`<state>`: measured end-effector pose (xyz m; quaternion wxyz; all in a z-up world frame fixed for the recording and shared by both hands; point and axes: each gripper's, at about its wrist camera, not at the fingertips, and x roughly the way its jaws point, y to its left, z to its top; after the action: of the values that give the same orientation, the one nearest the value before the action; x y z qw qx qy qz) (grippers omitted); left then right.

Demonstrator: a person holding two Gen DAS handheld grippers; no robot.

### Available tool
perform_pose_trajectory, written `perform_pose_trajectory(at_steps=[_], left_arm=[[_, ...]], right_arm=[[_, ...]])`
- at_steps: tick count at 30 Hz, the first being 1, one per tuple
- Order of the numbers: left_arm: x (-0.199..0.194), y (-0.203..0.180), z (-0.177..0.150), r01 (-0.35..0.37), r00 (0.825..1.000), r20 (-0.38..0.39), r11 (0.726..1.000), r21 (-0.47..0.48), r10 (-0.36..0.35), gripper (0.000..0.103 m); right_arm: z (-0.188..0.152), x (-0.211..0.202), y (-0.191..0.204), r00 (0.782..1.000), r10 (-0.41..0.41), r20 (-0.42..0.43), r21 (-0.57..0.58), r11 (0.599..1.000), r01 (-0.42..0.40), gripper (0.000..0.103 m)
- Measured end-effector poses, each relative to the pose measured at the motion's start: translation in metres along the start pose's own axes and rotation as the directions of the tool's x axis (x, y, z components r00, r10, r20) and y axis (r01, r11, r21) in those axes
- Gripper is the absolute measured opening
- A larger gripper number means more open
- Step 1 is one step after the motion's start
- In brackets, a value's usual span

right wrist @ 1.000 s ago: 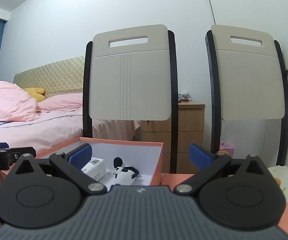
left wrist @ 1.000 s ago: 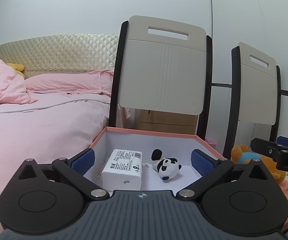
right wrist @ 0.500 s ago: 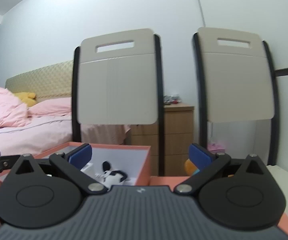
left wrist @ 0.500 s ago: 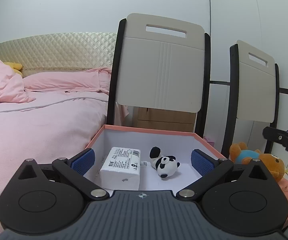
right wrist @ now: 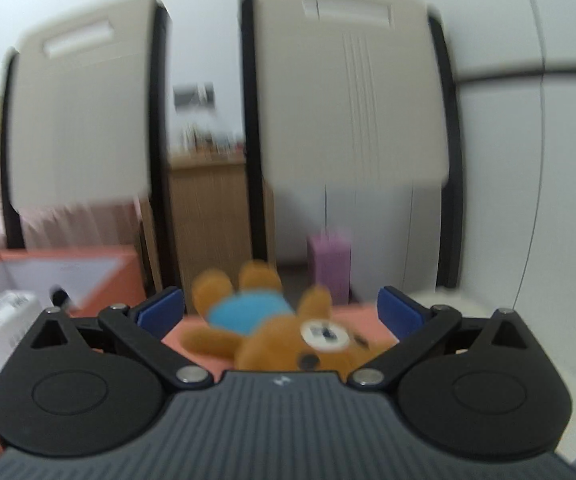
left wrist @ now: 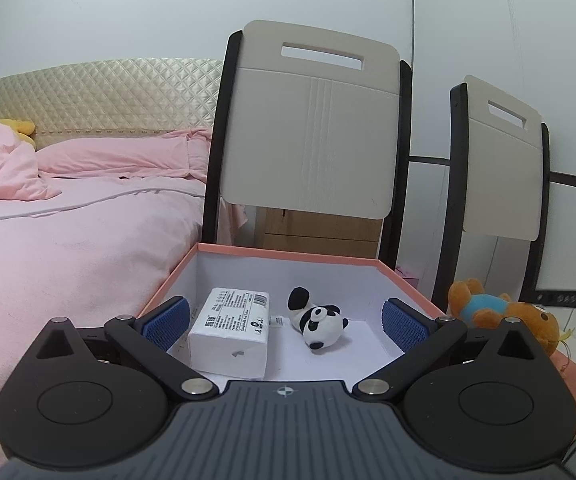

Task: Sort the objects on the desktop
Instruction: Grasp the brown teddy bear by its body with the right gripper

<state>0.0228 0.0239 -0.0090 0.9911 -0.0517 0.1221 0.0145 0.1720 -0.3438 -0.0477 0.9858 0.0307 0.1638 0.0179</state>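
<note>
Now, line by line:

Left gripper (left wrist: 283,322): jaws spread wide, nothing between the blue pads; it hangs at the near edge of the box, pointing into it.

Right gripper (right wrist: 279,314): jaws also wide apart, gripping nothing; the teddy bear lies between and just beyond the fingers, and the blur hides whether any pad touches it.

Box (left wrist: 288,255): salmon-pink outside, white inside, open on top; it sits left of the teddy bear.

Tissue pack (left wrist: 229,330): white, lying flat in the near left part of the box; its top carries a barcode, lines of small print and Chinese characters too small to read.

Panda plush (left wrist: 320,320): black and white, on its side on the box floor, just right of the tissue pack; a small white tag sticks out towards the pack, its print illegible.

Teddy bear (right wrist: 283,338): orange-brown with a light blue shirt, lying on a salmon-pink surface outside the box, head towards the near side.

Writing on the right tool: at the right edge of the left wrist view a black bar shows pale letters, unreadable.

Chairs (left wrist: 312,128): two beige backs in black frames, beyond the box.

Bed (left wrist: 67,216): pink bedding, far left.
</note>
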Motion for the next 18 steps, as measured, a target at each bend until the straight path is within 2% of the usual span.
perform_pose_trajectory(at_steps=[2,4,8,13,15,16,18], left_arm=[[0.000,0.000,0.000,0.004,1.000,-0.005,1.000,0.000,-0.004,0.103],[0.001,0.000,0.000,0.007,1.000,-0.008,1.000,-0.002,-0.007,0.103],[0.004,-0.002,-0.001,0.009,1.000,-0.028,1.000,-0.006,-0.009,0.103],[0.005,-0.002,-0.001,0.022,0.999,-0.048,1.000,-0.005,-0.022,0.103],[0.005,-0.001,-0.001,0.024,0.999,-0.047,1.000,-0.005,-0.024,0.103],[0.005,-0.001,-0.001,0.025,0.999,-0.046,1.000,-0.005,-0.025,0.103],[0.004,-0.001,0.000,0.026,0.999,-0.043,1.000,-0.005,-0.026,0.103]], right_arm=[[-0.006,0.017,-0.002,0.998,0.014,-0.068,-0.038,0.999,-0.017,0.103],[-0.012,0.026,0.002,0.995,-0.001,-0.097,-0.090,0.996,-0.008,0.103],[-0.014,0.043,0.011,0.995,-0.041,-0.089,-0.163,0.986,0.026,0.103],[-0.022,0.064,0.015,0.987,-0.062,-0.151,-0.190,0.981,0.032,0.103],[-0.025,0.070,0.019,0.982,-0.096,-0.163,-0.231,0.971,0.057,0.103],[-0.026,0.070,0.020,0.980,-0.106,-0.166,-0.232,0.971,0.065,0.102],[-0.024,0.069,0.017,0.979,-0.115,-0.166,-0.196,0.977,0.082,0.091]])
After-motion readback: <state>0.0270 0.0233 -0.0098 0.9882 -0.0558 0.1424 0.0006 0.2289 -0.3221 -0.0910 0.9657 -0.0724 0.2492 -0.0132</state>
